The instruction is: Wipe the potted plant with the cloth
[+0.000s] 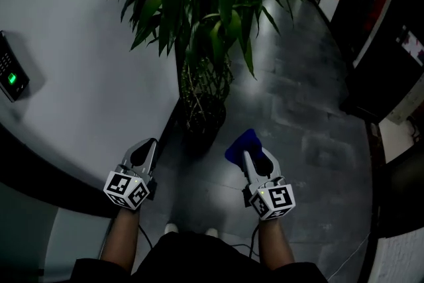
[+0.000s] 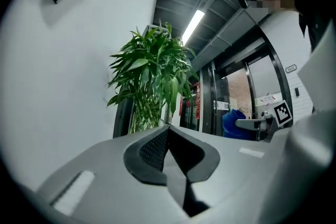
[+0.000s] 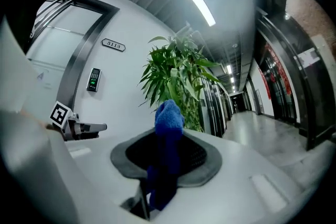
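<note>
A tall potted plant (image 1: 205,16) with long green leaves stands on the grey floor by the white wall; its dark pot (image 1: 201,117) is straight ahead of me. It also fills the middle of the left gripper view as the plant (image 2: 152,81) and of the right gripper view as the plant (image 3: 178,81). My right gripper (image 1: 254,157) is shut on a blue cloth (image 1: 242,145), which sticks up between its jaws (image 3: 168,128), a little right of the pot. My left gripper (image 1: 142,154) is shut and holds nothing, left of the pot.
A white wall (image 1: 79,63) runs along the left with a keypad (image 1: 11,75) showing a green light. Dark glass doors (image 1: 371,30) line the right side of the corridor. My shoes (image 1: 192,230) show on the grey floor below the grippers.
</note>
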A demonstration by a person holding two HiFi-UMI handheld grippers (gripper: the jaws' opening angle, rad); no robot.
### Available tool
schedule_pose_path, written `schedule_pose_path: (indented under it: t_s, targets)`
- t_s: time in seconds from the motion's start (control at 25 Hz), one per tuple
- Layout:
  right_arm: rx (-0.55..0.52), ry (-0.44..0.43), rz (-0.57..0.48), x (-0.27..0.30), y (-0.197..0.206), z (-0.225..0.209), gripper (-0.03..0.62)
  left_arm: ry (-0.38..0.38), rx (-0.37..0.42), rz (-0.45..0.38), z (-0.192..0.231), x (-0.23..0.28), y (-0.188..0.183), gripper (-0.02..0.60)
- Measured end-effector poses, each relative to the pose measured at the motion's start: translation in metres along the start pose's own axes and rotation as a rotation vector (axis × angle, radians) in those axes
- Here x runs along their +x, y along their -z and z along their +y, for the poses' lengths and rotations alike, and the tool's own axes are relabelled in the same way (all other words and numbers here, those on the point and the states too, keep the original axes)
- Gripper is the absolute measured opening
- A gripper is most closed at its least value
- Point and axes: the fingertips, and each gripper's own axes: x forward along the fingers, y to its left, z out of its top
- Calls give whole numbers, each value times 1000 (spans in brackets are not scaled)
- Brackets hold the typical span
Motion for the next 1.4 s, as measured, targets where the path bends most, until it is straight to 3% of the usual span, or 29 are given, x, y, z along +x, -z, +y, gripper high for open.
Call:
schedule_pose_path:
  t_s: [0.44,0.88,1.4]
  targets:
    - [-36,35,-54,16,-12,46,104,44,-35,-87,28,-15,-29,6]
    - [-69,33,-28,32,-10,64,104,62,-23,-83,43,-18,-25,7]
    - [-58,9,9,29,5,83,103,20,-47,-59,54,-44,-11,6]
